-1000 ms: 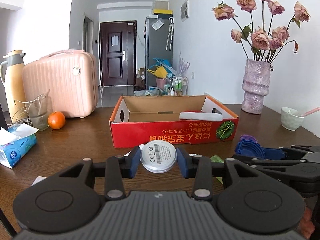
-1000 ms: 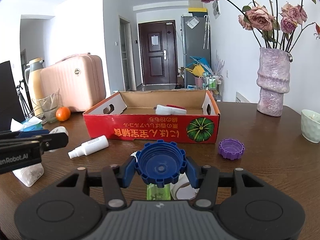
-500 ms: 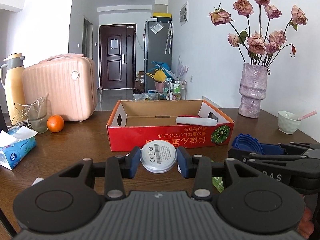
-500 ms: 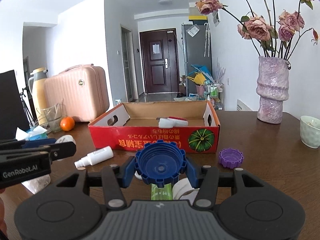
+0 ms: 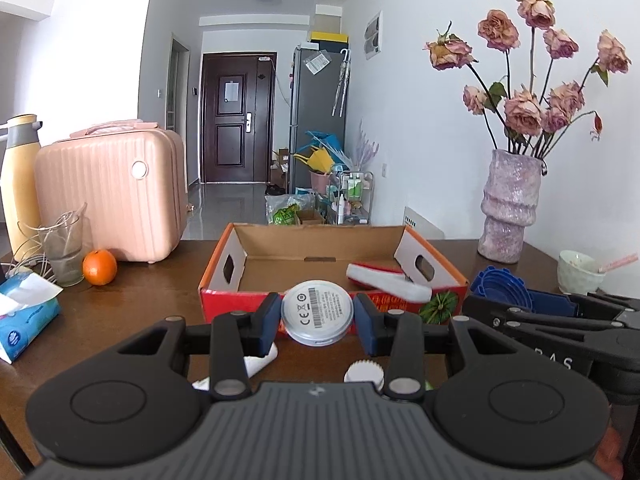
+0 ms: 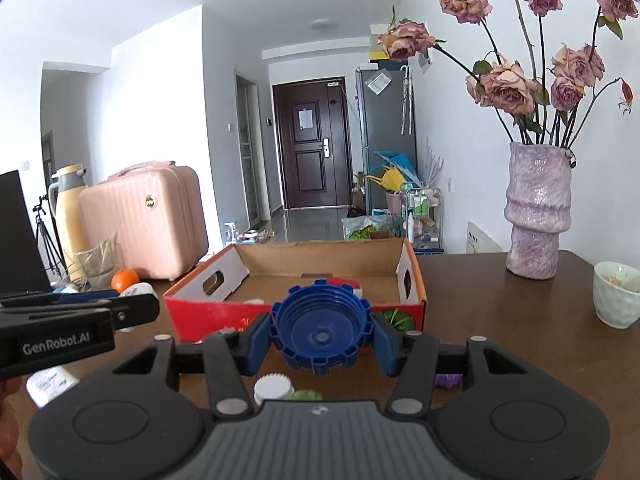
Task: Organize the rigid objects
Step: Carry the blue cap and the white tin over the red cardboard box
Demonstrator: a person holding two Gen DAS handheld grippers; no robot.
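Far left on the wooden table [image 5: 132,280]: a yellow thermos [image 5: 18,176], a pink hard-shell case [image 5: 112,192], a glass [image 5: 64,248] stuffed with wire, an orange [image 5: 99,267] and a blue tissue pack [image 5: 24,320]. All sit well apart from the work area and look like bystanders, not items to sort. Centre: a red cardboard box [image 5: 240,304], open-topped, long side facing the person; it appears to be the collecting bin, since a white and red item [image 5: 388,280] already lies inside near its right end. Left gripper [image 5: 316,318]: pads clamped on the rim of a round white disc [image 5: 317,313], label side toward the camera, held in the air just short of the box's near wall. Edge grip keeps the flat disc from slipping. On the table under both tools, loose pieces remain: a white ridged cap [image 6: 273,389], a white bottle-like piece [image 5: 260,360], a green item and a purple cap, the latter two mostly hidden. Right gripper [image 6: 322,340]: pads closed on opposite sides of a blue notched cap [image 6: 320,334], hollow side up, likewise off the table and facing the box. Judgement: both pieces are mid-carry, drop-off into the box comes next. Far right: a mottled vase [image 6: 536,212] of dried roses and a pale bowl [image 6: 616,300], clear of the path.
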